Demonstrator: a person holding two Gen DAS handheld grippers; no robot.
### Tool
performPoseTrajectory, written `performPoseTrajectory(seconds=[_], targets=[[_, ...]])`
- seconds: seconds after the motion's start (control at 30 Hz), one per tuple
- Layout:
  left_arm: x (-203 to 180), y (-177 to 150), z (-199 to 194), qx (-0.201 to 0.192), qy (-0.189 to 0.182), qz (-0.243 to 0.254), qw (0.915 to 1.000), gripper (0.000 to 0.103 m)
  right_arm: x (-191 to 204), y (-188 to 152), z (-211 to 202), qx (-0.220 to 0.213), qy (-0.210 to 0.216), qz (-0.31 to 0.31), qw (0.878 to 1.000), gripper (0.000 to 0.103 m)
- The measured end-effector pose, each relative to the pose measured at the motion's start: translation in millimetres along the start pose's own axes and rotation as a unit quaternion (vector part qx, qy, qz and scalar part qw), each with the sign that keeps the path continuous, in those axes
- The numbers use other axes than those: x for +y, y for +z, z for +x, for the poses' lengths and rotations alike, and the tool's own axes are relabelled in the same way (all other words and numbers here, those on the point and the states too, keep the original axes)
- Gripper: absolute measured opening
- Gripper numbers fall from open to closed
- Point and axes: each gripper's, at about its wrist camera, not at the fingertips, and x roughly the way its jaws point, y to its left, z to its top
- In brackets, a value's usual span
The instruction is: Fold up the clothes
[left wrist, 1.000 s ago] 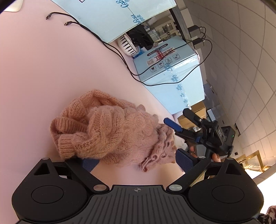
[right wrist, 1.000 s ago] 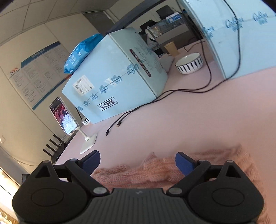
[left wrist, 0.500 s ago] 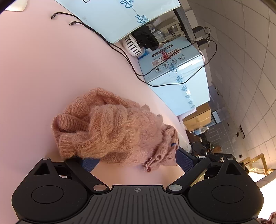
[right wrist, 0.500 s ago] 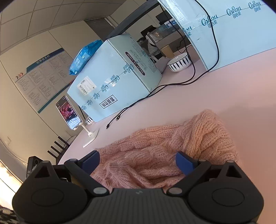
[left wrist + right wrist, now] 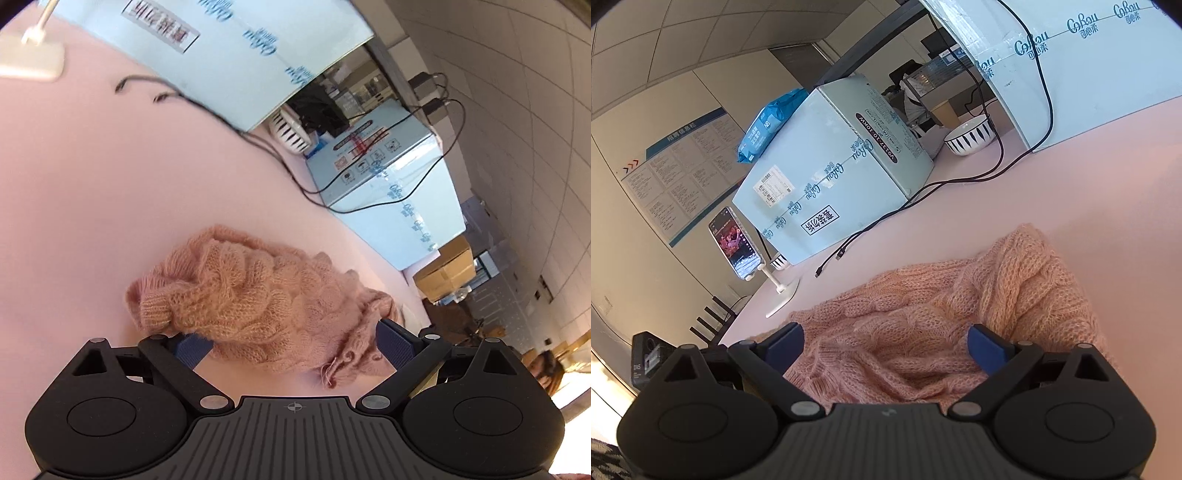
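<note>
A pink cable-knit sweater (image 5: pixel 258 291) lies bunched in a heap on the pink table (image 5: pixel 92 184). My left gripper (image 5: pixel 293 345) is open, its blue pads on either side of the heap's near edge, with a ribbed cuff (image 5: pixel 155 310) by the left pad. In the right wrist view the same sweater (image 5: pixel 960 314) spreads out flatter. My right gripper (image 5: pixel 884 345) is open too and hovers over the knit, with nothing pinched between the pads.
Light-blue cardboard boxes (image 5: pixel 842 177) (image 5: pixel 391 184) stand along the table's far side, with black cables (image 5: pixel 923 192) trailing across the surface. A phone on a white stand (image 5: pixel 738 247) and a striped bowl (image 5: pixel 967 138) sit near the boxes.
The right gripper has left the left wrist view and come in over the sweater, which now fills more of its own view. The left gripper has turned a little; the sweater looks barely moved.
</note>
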Motion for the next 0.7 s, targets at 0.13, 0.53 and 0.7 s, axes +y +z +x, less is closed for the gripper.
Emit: performPoseTrajectory(seconds=[0.13, 0.53, 0.7], targets=[[-30.0, 7.3, -16.5, -0.035, -0.024, 0.048, 0.9979, 0.096, 0.7, -0.4, 2.1, 0.000, -0.009, 0.004, 1.000, 0.097], [-84.2, 26.3, 11.4, -0.043, 0.021, 0.102, 0.9937, 0.096, 18.1, -5.0, 16.6, 0.011, -0.068, -0.042, 0.997, 0.098], [-113.7, 31.0, -15.8, -0.115, -0.046, 0.116, 0.9855, 0.096, 23.4, -7.4, 25.0, 0.011, -0.084, -0.055, 0.995, 0.101]])
